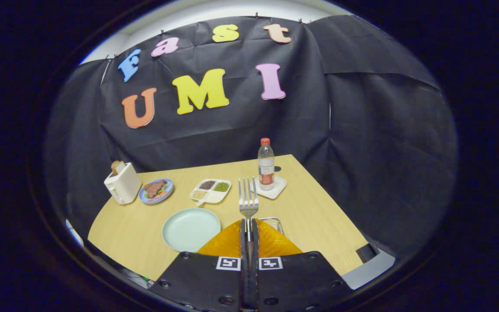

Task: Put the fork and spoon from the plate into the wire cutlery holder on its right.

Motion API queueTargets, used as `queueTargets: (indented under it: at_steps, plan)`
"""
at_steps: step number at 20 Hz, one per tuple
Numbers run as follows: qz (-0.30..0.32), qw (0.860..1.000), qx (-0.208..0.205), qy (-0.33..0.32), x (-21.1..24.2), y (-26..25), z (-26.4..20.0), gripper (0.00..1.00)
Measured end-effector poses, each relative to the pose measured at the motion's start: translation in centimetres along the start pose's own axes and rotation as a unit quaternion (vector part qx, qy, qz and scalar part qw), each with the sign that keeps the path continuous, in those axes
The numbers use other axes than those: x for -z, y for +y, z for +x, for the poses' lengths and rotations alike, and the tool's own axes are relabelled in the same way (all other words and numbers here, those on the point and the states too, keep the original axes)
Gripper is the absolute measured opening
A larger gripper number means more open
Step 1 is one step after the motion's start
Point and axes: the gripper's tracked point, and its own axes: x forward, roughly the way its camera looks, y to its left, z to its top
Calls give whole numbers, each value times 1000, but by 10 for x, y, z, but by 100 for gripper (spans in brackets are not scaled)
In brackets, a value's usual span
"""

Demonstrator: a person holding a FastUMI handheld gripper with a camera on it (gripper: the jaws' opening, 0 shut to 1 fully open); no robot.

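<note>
The gripper (249,232) sits high above the near edge of the table (319,216), tipped to look down and forward across it, its two fingers (244,236) pressed close together and clenched on the handle of the fork (248,200). The fork stands upright out of the fingers toward 12 o'clock, tines uppermost, lifted clear of the tabletop. The plate (191,229), pale green, lies at about 10 o'clock from the fingertips, just beside them. The wire cutlery holder (274,222) shows only as a bit of rim at about 2 o'clock, tight against the fingers, mostly hidden behind them. Beyond the fork, at 1 o'clock, a water bottle (266,164) stands on a white coaster (275,190); a divided dish (212,190), a plate of food (156,190) and a toaster (122,184) range away toward 10 and 11 o'clock.
</note>
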Motion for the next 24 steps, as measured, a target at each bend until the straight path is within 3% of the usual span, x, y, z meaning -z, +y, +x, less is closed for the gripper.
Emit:
queueTargets:
  at_steps: [7,18,24]
  plan:
    - [12,999,10,37,30,-33,32,1]
    - [-1,993,-10,114,68,-34,70,2]
    - [-2,995,-14,98,55,-33,69,8]
